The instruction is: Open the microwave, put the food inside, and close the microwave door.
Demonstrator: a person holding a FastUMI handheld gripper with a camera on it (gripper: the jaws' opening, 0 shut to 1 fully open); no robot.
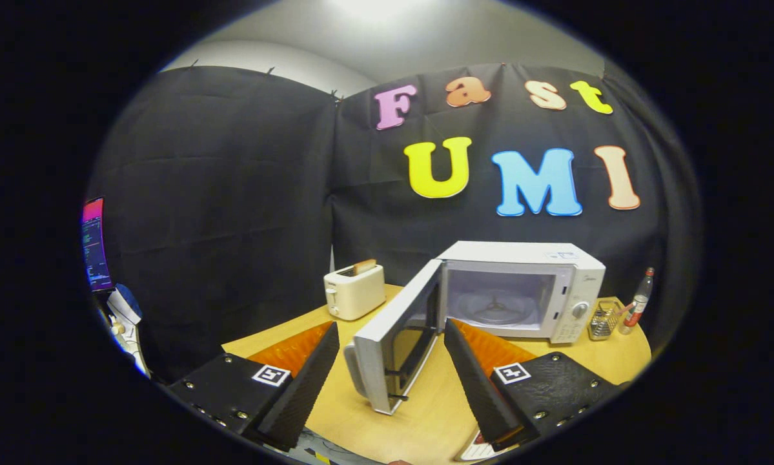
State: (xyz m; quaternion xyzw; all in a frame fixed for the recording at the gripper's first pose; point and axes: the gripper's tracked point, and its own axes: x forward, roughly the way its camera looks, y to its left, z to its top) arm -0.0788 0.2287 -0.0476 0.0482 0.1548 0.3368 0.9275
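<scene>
We see the microwave door (pixel 396 342) swung open toward us, hiding the tabletop (pixel 425 413) behind it, and the hand-held gripper (pixel 390 336), fingers spread wide with nothing between them, covers the tabletop's near corners. At the lower right, what lies in the small wire basket (pixel 603 321) beside the bottle (pixel 638 301) is too small to tell. At the lower middle a white object (pixel 474 450) is cut off under the right finger.

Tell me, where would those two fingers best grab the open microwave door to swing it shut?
Probably the door's free outer edge, where the handle sits nearest the open gripper. The door stands swung wide, edge-on between the fingers, so come from the front and pinch or push that edge toward the microwave.
</scene>
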